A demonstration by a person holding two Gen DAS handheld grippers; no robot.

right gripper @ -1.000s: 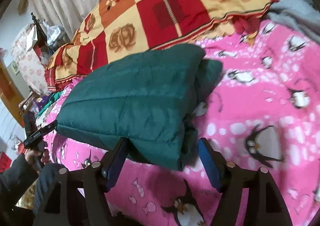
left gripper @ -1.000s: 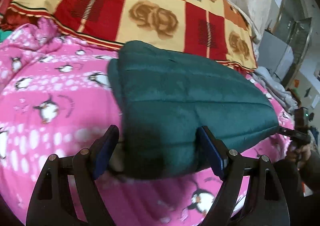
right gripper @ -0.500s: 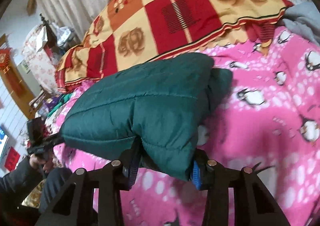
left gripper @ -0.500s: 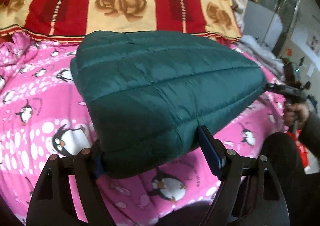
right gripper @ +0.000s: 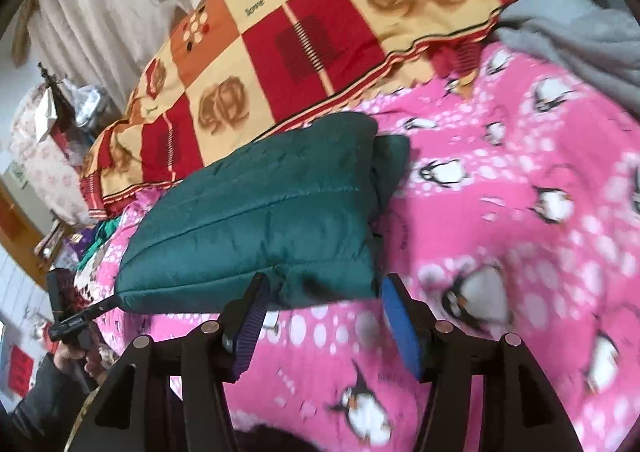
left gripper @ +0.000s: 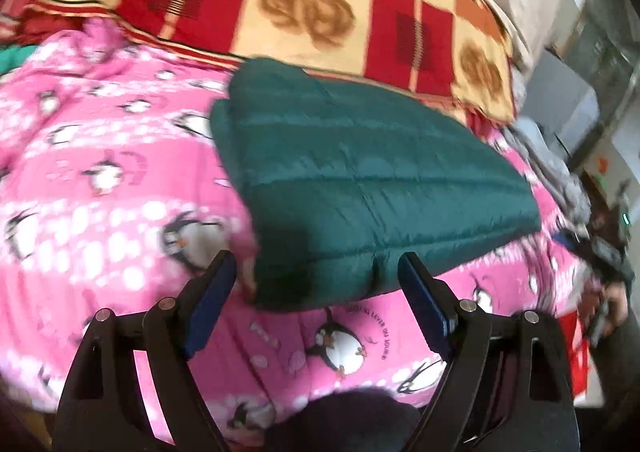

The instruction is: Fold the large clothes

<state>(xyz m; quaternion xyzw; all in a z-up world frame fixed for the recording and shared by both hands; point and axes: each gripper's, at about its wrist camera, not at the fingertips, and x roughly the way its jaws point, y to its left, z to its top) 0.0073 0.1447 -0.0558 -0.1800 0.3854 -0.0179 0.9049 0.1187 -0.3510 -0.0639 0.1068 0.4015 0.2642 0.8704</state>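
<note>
A dark green quilted jacket (left gripper: 360,180), folded into a thick bundle, lies on the pink penguin blanket (left gripper: 100,192). My left gripper (left gripper: 320,284) is open, its blue pads on either side of the bundle's near corner, not pinching it. In the right wrist view the jacket (right gripper: 264,212) lies flat too. My right gripper (right gripper: 324,304) is open with the jacket's near edge just ahead of the pads. The left gripper (right gripper: 76,324) shows at the far left there, at the jacket's other corner.
A red, orange and cream checked blanket (left gripper: 280,0) covers the back of the bed. A grey cloth (right gripper: 580,28) lies at the right end. Furniture and clutter (right gripper: 52,108) stand beyond the bed's left side. A cabinet (left gripper: 580,84) stands on the other side.
Both grippers held the jacket lifted half a second ago. Now the jacket lies on the blanket, both pairs of jaws have opened, and both grippers have drawn back slightly.
</note>
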